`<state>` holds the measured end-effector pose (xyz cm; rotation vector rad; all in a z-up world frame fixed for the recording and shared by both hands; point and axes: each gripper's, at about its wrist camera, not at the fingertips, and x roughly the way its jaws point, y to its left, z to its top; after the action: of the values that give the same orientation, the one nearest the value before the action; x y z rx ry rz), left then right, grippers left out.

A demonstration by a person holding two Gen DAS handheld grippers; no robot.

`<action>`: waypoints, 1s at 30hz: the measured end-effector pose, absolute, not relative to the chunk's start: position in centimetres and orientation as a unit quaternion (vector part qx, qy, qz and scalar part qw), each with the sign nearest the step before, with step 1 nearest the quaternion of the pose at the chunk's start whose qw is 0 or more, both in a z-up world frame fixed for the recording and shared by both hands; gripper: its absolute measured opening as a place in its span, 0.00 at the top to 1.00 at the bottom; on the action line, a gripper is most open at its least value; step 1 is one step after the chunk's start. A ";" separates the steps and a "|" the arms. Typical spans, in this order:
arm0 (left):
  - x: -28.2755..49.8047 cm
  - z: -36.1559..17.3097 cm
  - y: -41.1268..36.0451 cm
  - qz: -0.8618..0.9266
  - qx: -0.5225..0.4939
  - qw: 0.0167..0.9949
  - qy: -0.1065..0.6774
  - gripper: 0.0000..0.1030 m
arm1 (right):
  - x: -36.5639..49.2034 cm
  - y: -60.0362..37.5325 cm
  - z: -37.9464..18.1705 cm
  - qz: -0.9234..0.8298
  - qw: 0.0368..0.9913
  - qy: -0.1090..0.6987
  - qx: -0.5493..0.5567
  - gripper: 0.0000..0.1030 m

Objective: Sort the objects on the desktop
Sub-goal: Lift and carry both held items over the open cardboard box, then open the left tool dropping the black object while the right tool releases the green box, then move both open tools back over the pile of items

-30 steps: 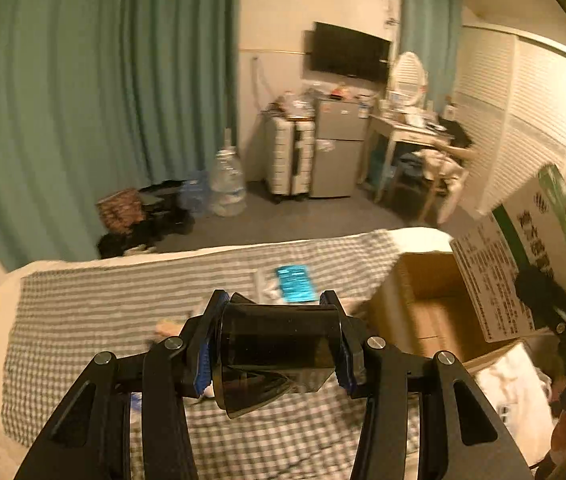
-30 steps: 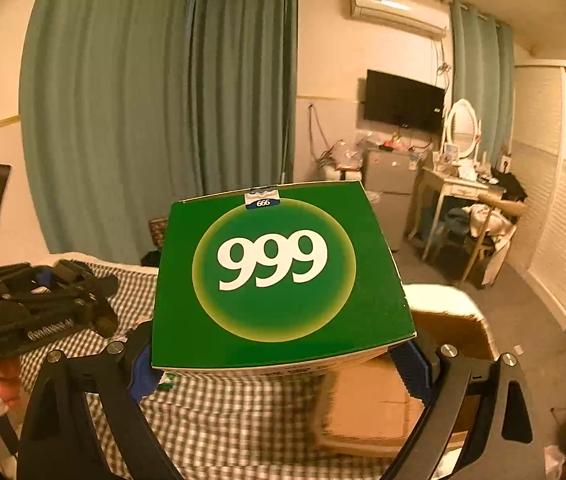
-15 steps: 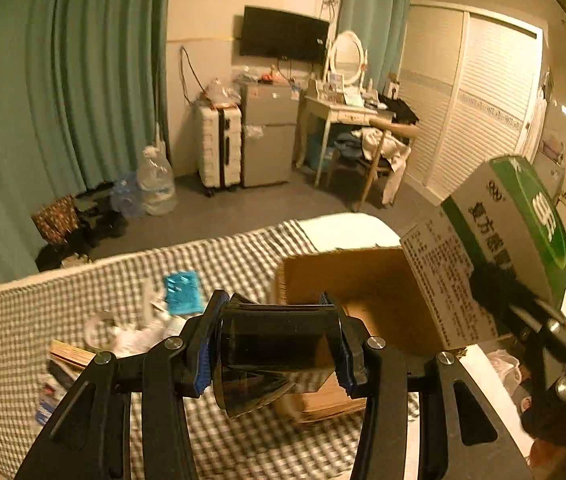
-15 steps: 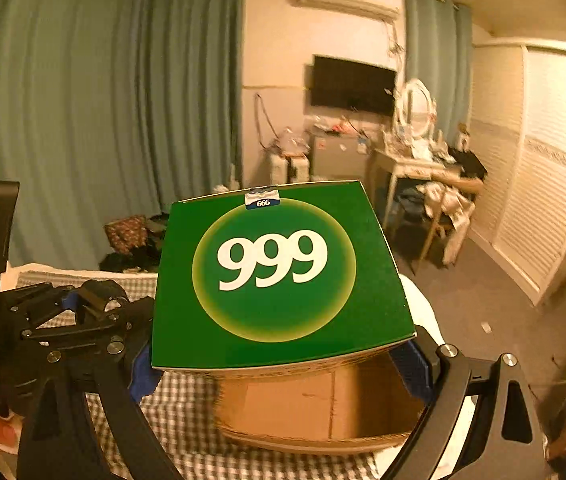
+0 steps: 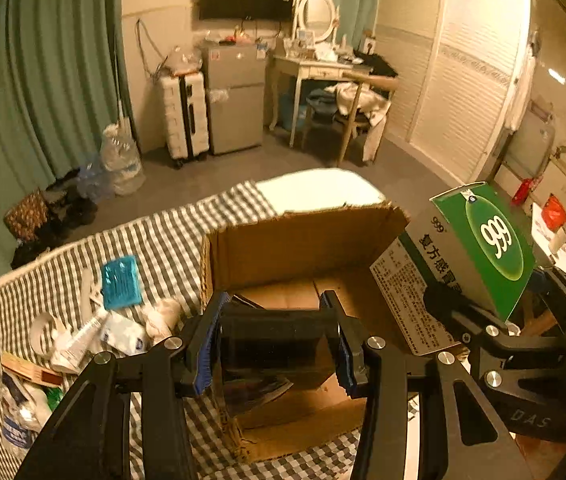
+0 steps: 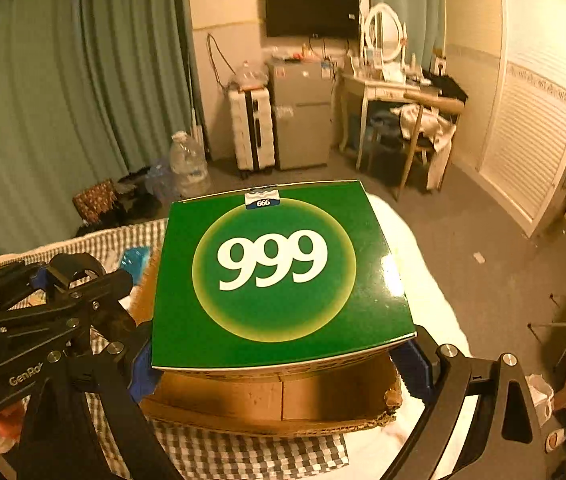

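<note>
My left gripper (image 5: 275, 320) is shut on a dark, glossy box-shaped case (image 5: 271, 356) between its blue pads. It hangs over the near left part of an open cardboard box (image 5: 303, 240) on the checked cloth. My right gripper (image 6: 279, 364) is shut on a green medicine box marked 999 (image 6: 275, 264), held flat above the same cardboard box (image 6: 267, 400). In the left wrist view the green box (image 5: 479, 252) tilts over the carton's right edge. The left gripper (image 6: 63, 280) shows at the left of the right wrist view.
On the checked cloth (image 5: 171, 240) left of the carton lie a blue packet (image 5: 121, 282), a tape roll (image 5: 41, 332), white tubes, wrappers and a bottle (image 5: 23, 412). Beyond the bed are a suitcase, a small fridge (image 5: 235, 100), a desk and a chair.
Both grippers have swung right and downward with their loads, from over the checked cloth to over the open cardboard box. The grips are unchanged.
</note>
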<state>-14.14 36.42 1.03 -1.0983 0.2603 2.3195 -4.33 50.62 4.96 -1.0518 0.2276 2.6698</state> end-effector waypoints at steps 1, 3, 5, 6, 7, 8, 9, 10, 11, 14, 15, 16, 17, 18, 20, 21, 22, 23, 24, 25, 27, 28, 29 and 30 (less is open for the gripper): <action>-14.3 0.5 36.8 0.862 -0.416 0.273 0.099 0.51 | -4.7 51.2 4.3 0.917 0.130 0.086 -0.368 0.09; -14.6 -0.2 37.2 0.862 -0.422 0.263 0.100 0.40 | -5.8 52.5 3.5 0.913 0.133 0.104 -0.372 0.09; -15.0 -0.6 36.8 0.870 -0.425 0.230 0.100 0.11 | -6.4 53.1 2.8 0.909 0.136 0.121 -0.374 0.07; -15.3 -0.7 36.5 0.871 -0.427 0.222 0.096 0.06 | -6.4 53.6 2.5 0.908 0.140 0.128 -0.374 0.07; -15.4 -0.7 36.2 0.871 -0.429 0.223 0.087 0.04 | -6.5 53.9 2.3 0.907 0.143 0.133 -0.374 0.07; -15.6 -0.7 35.7 0.868 -0.432 0.232 0.075 0.04 | -6.5 54.3 2.3 0.906 0.145 0.136 -0.374 0.05; -15.7 -0.6 35.3 0.865 -0.435 0.238 0.074 0.04 | -6.4 54.6 2.3 0.905 0.152 0.136 -0.374 0.05; -15.8 -0.5 34.9 0.865 -0.435 0.237 0.080 0.04 | -6.3 55.0 2.3 0.904 0.161 0.137 -0.371 0.05; -15.9 -0.3 34.6 0.866 -0.433 0.235 0.088 0.04 | -6.1 55.3 2.5 0.905 0.162 0.143 -0.365 0.05; -15.8 0.2 33.4 0.873 -0.417 0.228 0.114 0.04 | -6.0 55.9 3.0 0.904 0.156 0.164 -0.363 0.05; -15.7 0.3 32.9 0.874 -0.413 0.225 0.120 0.04 | -6.0 56.0 3.3 0.902 0.155 0.170 -0.365 0.05; -15.5 0.5 32.3 0.874 -0.413 0.221 0.128 0.04 | -5.8 55.9 3.6 0.902 0.152 0.174 -0.364 0.05; -15.5 0.6 31.7 0.873 -0.414 0.220 0.132 0.04 | -5.6 55.7 4.0 0.903 0.148 0.176 -0.362 0.05; -15.3 0.8 30.9 0.870 -0.418 0.222 0.137 0.04 | -5.5 55.4 4.4 0.903 0.145 0.175 -0.363 0.05; -14.9 1.2 29.2 0.867 -0.423 0.221 0.142 0.04 | -5.0 54.4 5.4 0.904 0.142 0.167 -0.366 0.05; -14.6 1.6 28.0 0.867 -0.424 0.218 0.144 0.04 | -4.8 53.8 5.9 0.906 0.140 0.163 -0.366 0.05; -14.4 2.0 26.7 0.869 -0.423 0.213 0.143 0.04 | -4.6 53.0 6.6 0.908 0.134 0.154 -0.367 0.05; -14.2 2.4 25.6 0.870 -0.422 0.210 0.143 0.04 | -4.4 52.1 7.5 0.910 0.128 0.143 -0.367 0.05; -14.0 2.8 24.4 0.871 -0.421 0.206 0.143 0.04 | -4.2 50.7 8.2 0.912 0.125 0.135 -0.367 0.05; -13.8 3.3 22.9 0.873 -0.420 0.201 0.143 0.04 | -3.9 49.8 8.8 0.913 0.121 0.128 -0.368 0.05; -13.4 4.1 20.2 0.876 -0.418 0.191 0.145 0.04 | -3.6 47.8 10.1 0.914 0.107 0.120 -0.372 0.05; -13.2 4.6 18.4 0.878 -0.417 0.184 0.143 0.04 | -3.4 46.6 10.8 0.915 0.096 0.119 -0.374 0.05; -13.1 5.0 16.9 0.881 -0.416 0.178 0.140 0.03 | -3.1 45.7 11.2 0.914 0.089 0.118 -0.377 0.05; -12.9 5.3 15.3 0.883 -0.416 0.170 0.137 0.02 | -3.0 44.2 11.9 0.913 0.076 0.116 -0.383 0.05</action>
<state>-12.91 15.32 5.30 -1.1807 0.3901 2.5090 -2.97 44.15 11.87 -1.1470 0.3473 2.7390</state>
